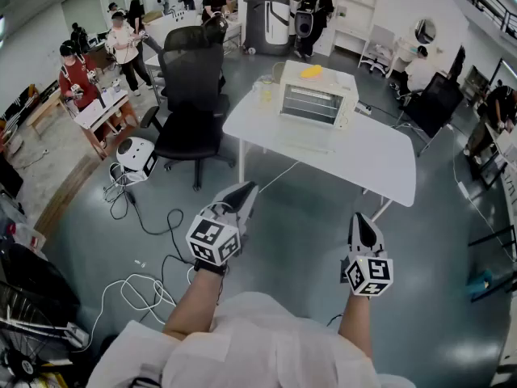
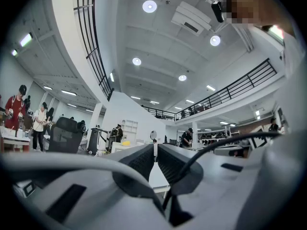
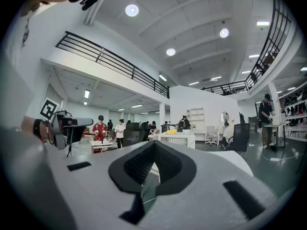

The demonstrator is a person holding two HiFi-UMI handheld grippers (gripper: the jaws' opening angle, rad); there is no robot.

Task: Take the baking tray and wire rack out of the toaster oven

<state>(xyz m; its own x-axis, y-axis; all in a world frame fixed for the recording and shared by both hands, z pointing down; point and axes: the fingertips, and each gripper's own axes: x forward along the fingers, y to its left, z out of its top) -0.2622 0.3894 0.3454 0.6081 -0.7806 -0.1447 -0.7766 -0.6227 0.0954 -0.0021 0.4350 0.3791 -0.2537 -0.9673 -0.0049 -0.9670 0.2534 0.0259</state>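
Note:
A white toaster oven (image 1: 317, 95) stands at the far side of a white table (image 1: 380, 164), with a yellow thing (image 1: 312, 71) on top. Its door seems folded down in front, and thin rack bars (image 1: 308, 102) show in the opening; the baking tray I cannot make out. Both grippers hang over the floor, well short of the table. My left gripper (image 1: 247, 191) is shut and empty, with only a thin slit between its jaws (image 2: 155, 150). My right gripper (image 1: 360, 218) is shut and empty too (image 3: 154, 147). The toaster oven (image 3: 176, 139) is small and far off in the right gripper view.
A black office chair (image 1: 191, 87) stands left of the table, with a small white device (image 1: 136, 156) on the floor beside it. Cables (image 1: 137, 289) trail over the grey floor at my left. Another black chair (image 1: 436, 103) stands to the right. Several people stand at the back.

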